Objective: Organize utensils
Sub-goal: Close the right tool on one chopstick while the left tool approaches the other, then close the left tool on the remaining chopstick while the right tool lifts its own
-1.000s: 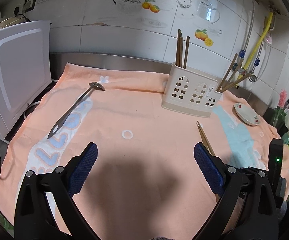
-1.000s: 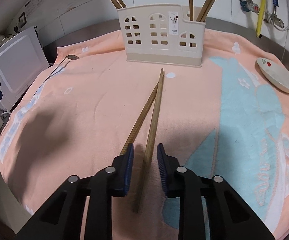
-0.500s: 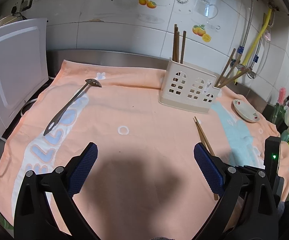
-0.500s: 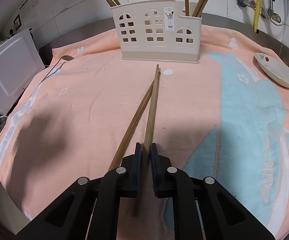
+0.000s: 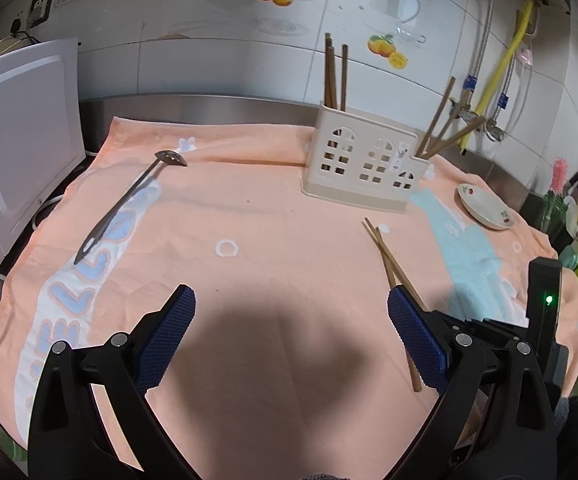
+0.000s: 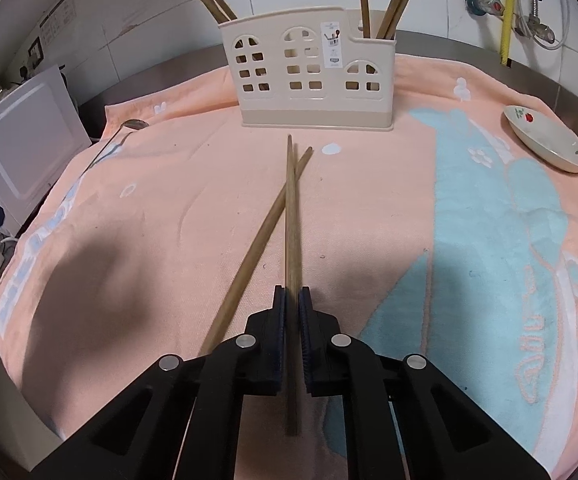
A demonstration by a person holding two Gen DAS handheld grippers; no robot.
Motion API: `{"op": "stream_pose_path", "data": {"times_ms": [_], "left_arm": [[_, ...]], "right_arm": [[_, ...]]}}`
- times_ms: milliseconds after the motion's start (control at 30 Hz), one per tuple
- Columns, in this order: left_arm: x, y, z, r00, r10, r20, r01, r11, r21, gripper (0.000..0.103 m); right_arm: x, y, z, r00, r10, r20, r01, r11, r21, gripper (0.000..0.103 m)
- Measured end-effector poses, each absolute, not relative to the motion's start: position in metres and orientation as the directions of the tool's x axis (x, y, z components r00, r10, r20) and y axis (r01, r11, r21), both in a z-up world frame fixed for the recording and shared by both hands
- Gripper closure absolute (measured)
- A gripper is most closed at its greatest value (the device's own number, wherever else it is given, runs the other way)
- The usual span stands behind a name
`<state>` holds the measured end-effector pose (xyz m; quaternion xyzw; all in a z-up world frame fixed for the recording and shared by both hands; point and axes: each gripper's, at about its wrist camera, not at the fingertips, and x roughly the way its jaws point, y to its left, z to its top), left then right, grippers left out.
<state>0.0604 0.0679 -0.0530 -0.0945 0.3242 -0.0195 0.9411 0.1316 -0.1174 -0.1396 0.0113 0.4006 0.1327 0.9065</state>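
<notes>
Slim brown wooden chopstick (image 6: 292,216) pinched in right claw (image 6: 293,300); left claw (image 5: 289,312) spread wide.

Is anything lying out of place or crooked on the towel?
Yes. Two chopsticks lie crossed on the towel instead of standing in the holder; the right gripper clamps one. A metal ladle also lies loose near the left.

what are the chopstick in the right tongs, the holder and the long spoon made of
Chopstick: seemingly wood or bamboo, brown, matte, faint grain.
Holder: likely plastic, cream, smooth, with moulded window cut-outs.
Long spoon: apparently metal, grey with a dull sheen.
</notes>
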Motion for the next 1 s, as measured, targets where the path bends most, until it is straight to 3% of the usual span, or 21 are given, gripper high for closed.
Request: {"op": "stream_pose_path", "data": {"times_ms": [400,700,967,1000], "left_arm": [[0.066,0.026,-0.075,0.733,-0.173,-0.657,0.065,0.981,-0.185,0.010],[0.078,-0.024,-0.105,0.648,-0.278,-0.709,0.191,0.961,-0.201,0.039],[0.098,-0.050,-0.127,0.587,-0.308,-0.748,0.227,0.950,-0.213,0.082],[0.101,-0.052,-0.129,0.582,-0.305,-0.754,0.224,0.951,-0.212,0.083]], "right_arm": [[0.112,-0.140,-0.109,0.697,0.283,-0.658,-0.266,0.955,0.129,0.096],[0.096,-0.161,-0.081,0.742,0.312,-0.593,-0.289,0.948,0.136,0.096],[0.090,-0.181,-0.066,0.766,0.316,-0.560,-0.283,0.948,0.148,0.096],[0.090,-0.182,-0.066,0.768,0.316,-0.557,-0.282,0.948,0.149,0.096]]}}
